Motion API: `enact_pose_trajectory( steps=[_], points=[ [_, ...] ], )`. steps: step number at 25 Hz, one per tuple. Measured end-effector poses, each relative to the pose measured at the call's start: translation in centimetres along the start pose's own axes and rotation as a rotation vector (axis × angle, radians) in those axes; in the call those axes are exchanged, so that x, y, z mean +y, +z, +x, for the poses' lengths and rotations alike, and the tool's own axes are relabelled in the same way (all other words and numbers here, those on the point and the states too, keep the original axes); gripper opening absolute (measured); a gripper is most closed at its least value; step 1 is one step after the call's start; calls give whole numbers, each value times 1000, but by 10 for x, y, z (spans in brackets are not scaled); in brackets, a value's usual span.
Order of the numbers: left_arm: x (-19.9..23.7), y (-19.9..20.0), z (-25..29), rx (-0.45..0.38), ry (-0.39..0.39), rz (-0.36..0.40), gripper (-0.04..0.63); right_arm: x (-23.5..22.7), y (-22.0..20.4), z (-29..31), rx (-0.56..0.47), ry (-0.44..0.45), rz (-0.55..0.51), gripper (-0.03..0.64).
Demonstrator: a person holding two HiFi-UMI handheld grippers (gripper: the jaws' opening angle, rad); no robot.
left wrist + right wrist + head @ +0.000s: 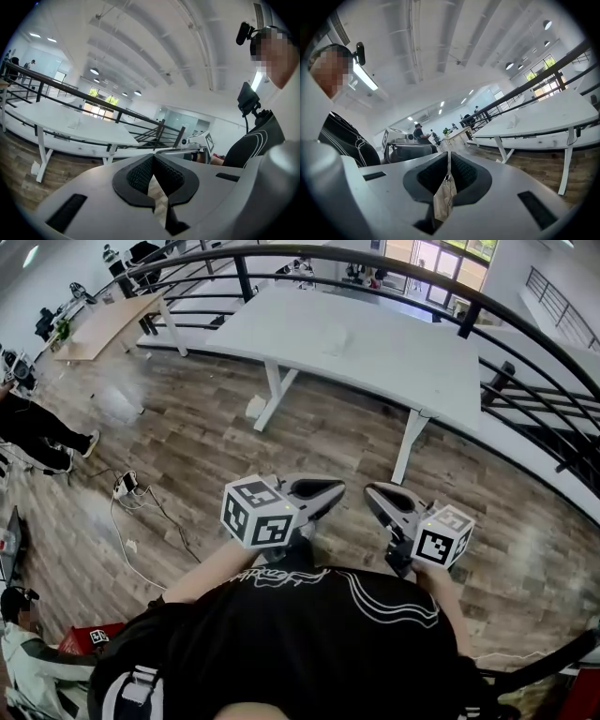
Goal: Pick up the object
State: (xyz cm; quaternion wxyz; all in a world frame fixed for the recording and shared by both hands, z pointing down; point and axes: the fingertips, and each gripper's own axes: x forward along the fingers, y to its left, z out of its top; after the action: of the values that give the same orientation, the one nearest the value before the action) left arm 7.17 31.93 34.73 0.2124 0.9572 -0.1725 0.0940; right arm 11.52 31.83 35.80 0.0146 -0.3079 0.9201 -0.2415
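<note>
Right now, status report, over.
Left hand-held gripper shut, empty. Right hand-held gripper shut, empty. Small pale object on white table, untouched. Only wood floor between.

The person is wearing a black short-sleeved shirt (pixel 300 634) carrying thin white curved lines, perhaps lettering near the collar. The left gripper (pixel 336 489) and right gripper (pixel 371 493) are showing grey shells, black ribbed pads (pixel 138 176) and black-and-white marker cubes (pixel 255 512).

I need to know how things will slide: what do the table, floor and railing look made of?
Table: flat white top, matte, likely laminate or painted board; its slim white legs look like metal.
Floor: brown planks with grain and seams, wood or wood-look laminate, faintly glossy.
Railing: black round bars, probably painted metal.
</note>
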Motion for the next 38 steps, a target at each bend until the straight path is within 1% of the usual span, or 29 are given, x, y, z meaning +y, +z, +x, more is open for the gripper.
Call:
enact_pose_trajectory(
  steps=[4,11,15,18,21,26,29,33,36,38],
  points=[
    [75,28,0,10,7,-2,8,-39,20,59,19,-20,38,25],
    [211,83,4,28,-24,-21,8,-116,77,171,25,-59,72,25],
    [269,103,-1,46,-44,-6,8,-147,102,223,11,-87,87,25],
    [304,119,-2,42,-39,8,8,-165,115,246,-5,-103,98,25],
    [324,126,2,39,-49,1,8,-177,120,256,-12,-124,100,25],
    [337,135,12,44,-83,24,8,-189,128,263,-28,-151,96,25],
    [346,139,23,40,-95,13,8,-203,129,264,-21,-164,107,25],
    [363,144,37,40,-91,-2,8,-226,140,272,-11,-164,112,25],
    [382,142,47,56,-74,-38,8,-247,145,283,4,-155,120,25],
    [393,146,54,55,-63,-47,8,-262,146,292,20,-143,136,25]
  ],
)
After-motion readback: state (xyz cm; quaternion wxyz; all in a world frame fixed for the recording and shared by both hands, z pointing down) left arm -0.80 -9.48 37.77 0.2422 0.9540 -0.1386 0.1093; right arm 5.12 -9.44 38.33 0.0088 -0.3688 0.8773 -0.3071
